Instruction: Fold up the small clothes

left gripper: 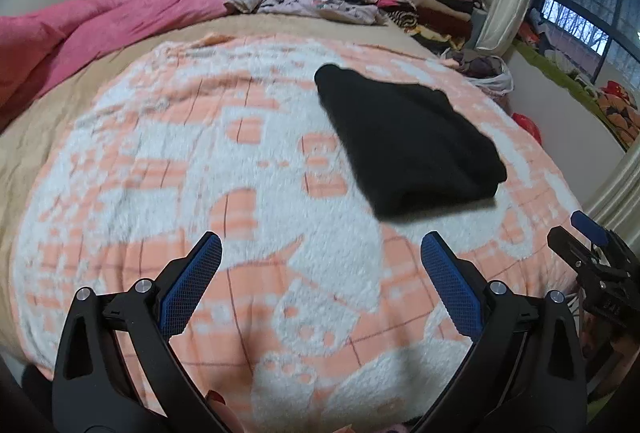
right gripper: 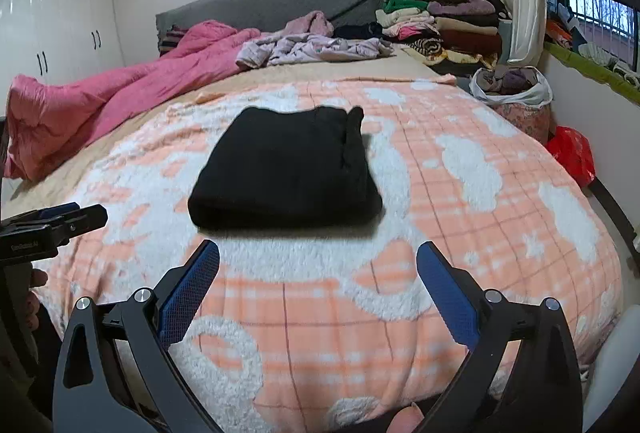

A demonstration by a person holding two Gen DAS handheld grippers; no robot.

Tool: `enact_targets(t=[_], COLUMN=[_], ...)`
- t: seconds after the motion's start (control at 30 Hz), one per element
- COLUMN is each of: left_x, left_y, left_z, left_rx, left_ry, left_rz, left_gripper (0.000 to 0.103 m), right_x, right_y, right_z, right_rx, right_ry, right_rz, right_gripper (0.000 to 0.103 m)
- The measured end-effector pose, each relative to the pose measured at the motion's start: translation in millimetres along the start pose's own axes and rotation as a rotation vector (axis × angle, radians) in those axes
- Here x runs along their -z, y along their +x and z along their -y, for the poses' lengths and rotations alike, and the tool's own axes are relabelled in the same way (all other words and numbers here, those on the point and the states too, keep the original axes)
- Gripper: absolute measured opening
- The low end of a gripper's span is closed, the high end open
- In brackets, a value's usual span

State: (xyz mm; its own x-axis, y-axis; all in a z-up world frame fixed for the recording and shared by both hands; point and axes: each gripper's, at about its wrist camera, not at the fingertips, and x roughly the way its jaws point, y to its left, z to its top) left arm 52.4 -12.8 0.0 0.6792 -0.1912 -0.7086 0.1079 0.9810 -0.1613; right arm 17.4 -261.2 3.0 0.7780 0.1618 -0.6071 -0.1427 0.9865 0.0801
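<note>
A black garment (right gripper: 286,169) lies folded into a thick rectangle on the peach-and-white fleece blanket (right gripper: 460,241). It also shows in the left wrist view (left gripper: 408,145), ahead and to the right. My right gripper (right gripper: 318,253) is open and empty, just short of the garment's near edge. My left gripper (left gripper: 321,245) is open and empty, over bare blanket to the left of the garment. Each gripper shows at the edge of the other's view: the right one (left gripper: 592,253), the left one (right gripper: 60,223).
A pink quilt (right gripper: 120,93) lies along the bed's left side. Loose lilac clothes (right gripper: 312,47) and a stack of folded clothes (right gripper: 440,29) lie by the grey headboard (right gripper: 272,1). A white bag of clothes (right gripper: 512,89) and a red bag (right gripper: 572,153) stand right of the bed.
</note>
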Motion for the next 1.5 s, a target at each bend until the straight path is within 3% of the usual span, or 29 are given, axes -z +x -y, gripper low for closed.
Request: enact_targets(t=[0.33,1.5], left_x=[16,17], left_y=[9,3], left_z=[-5,-3], left_rx=[-0.009,-0.03], left_ry=[-0.005,-0.008], left_rz=[-0.02,-0.031], left_gripper=[0.093,0.093], right_x=[15,14], right_y=[12,8], right_z=[-9,-13], right_rx=[-0.013,-0.02], right_ry=[-0.01,-0.012], right_rz=[-0.043,-0.038], right_gripper=[0.098,0.098])
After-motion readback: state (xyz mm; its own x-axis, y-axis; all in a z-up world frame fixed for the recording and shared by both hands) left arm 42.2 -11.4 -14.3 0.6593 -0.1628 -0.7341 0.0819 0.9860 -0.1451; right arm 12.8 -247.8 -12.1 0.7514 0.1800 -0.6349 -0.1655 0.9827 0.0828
